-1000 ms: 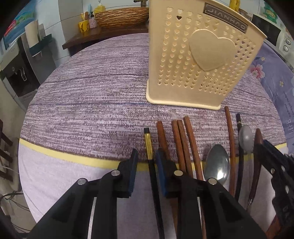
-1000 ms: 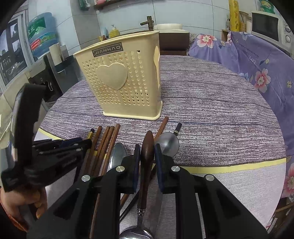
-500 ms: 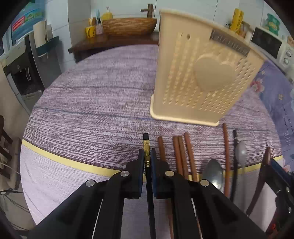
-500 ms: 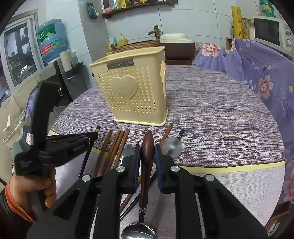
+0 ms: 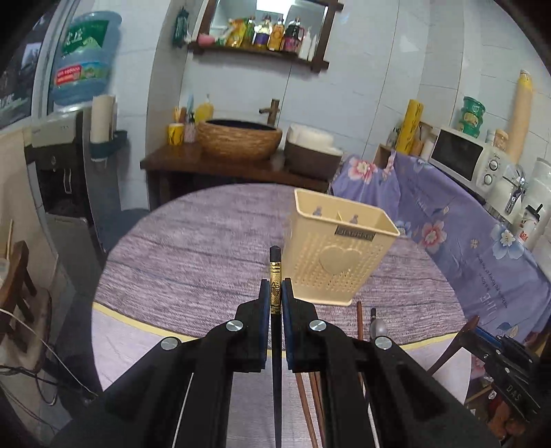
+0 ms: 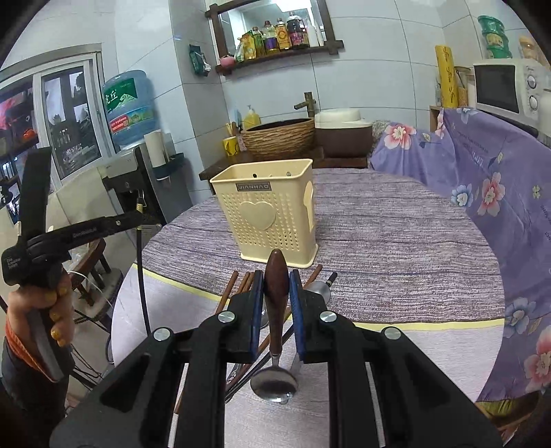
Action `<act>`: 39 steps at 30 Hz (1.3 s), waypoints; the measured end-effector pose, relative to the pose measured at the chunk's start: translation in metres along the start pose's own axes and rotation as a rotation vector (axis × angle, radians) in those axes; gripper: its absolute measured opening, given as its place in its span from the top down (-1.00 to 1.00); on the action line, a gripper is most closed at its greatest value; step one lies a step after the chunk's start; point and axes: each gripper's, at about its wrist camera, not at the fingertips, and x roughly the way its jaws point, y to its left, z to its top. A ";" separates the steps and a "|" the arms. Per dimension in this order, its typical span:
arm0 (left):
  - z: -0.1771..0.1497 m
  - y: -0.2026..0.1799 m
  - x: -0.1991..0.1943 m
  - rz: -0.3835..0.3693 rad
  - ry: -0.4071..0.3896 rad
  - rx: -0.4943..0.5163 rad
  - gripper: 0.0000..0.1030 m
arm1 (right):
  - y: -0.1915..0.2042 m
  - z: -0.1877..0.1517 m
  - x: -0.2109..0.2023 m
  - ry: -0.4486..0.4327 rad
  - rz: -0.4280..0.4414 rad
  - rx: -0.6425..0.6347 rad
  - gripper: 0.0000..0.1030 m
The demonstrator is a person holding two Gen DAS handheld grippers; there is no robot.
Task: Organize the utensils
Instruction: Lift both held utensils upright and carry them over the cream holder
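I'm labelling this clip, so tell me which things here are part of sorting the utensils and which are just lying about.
Part of the job:
black chopstick in left gripper
wooden-handled spoon in right gripper
cream holder
brown chopsticks

Lying about:
microwave
water bottle
woven basin

My views are evenly lit, brightest off the mirror (image 5: 272,10) up top; fisheye bends the walls, corners go black, edges slightly soft.
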 end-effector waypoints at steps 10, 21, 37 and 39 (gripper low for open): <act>0.015 0.004 -0.009 0.006 -0.048 -0.004 0.84 | 0.005 0.011 -0.006 -0.020 0.006 -0.019 0.69; 0.096 0.000 -0.027 -0.044 -0.136 -0.014 0.85 | 0.014 0.102 -0.009 -0.117 0.033 -0.058 0.69; 0.182 -0.041 0.015 -0.022 -0.243 -0.056 0.85 | 0.021 0.211 0.070 -0.201 -0.067 -0.024 0.69; 0.172 -0.040 0.030 -0.014 -0.218 -0.059 0.84 | 0.016 0.199 0.087 -0.170 -0.075 -0.013 0.69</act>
